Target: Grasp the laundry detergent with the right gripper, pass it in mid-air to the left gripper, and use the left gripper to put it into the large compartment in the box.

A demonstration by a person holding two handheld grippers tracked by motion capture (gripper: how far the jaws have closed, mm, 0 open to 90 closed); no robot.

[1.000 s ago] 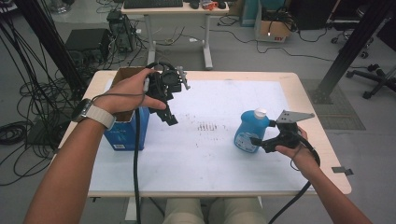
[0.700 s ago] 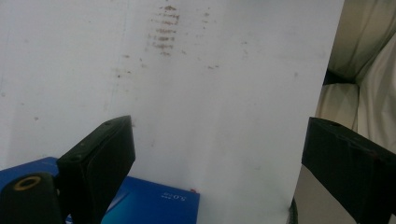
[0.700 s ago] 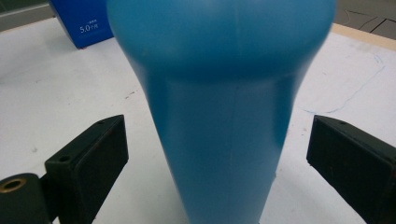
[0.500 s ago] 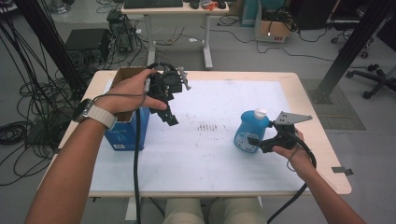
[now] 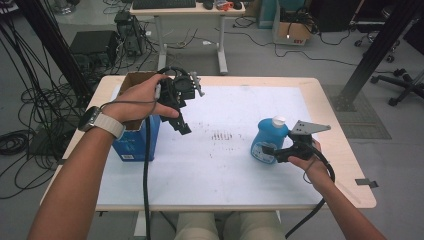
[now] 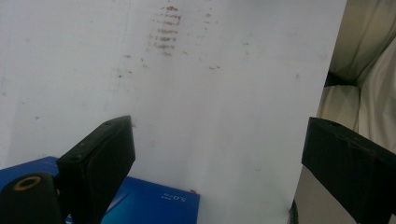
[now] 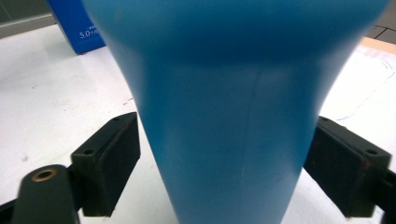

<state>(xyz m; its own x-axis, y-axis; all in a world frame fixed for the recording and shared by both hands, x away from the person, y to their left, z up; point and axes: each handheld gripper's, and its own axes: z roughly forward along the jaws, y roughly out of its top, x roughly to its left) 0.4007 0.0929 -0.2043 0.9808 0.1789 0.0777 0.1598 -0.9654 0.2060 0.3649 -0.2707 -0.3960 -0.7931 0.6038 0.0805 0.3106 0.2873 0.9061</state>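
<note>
A blue bottle (image 5: 267, 142) with a white cap stands upright on the right side of the white table (image 5: 215, 170). My right gripper (image 5: 272, 151) reaches it low from the right. Its jaws have just been closing, and in the right gripper view the black pads (image 7: 109, 163) lie against both sides of the bottle (image 7: 233, 93). My left gripper (image 5: 180, 117) hangs in the air over the table's left half, beside a blue box (image 5: 135, 145). In the left gripper view its jaws stand wide apart with nothing between them (image 6: 215, 158).
The blue box (image 6: 140, 205) has an open brown top and stands at the table's left edge. Brownish smudges (image 5: 220, 135) mark the middle of the tabletop. Cables trail from both grippers toward the near edge. Desks, cables and a chair base stand on the floor beyond.
The right gripper's jaws have drawn in on the blue bottle, with the hand shifting only slightly. The left hand and gripper have stayed where they were.
</note>
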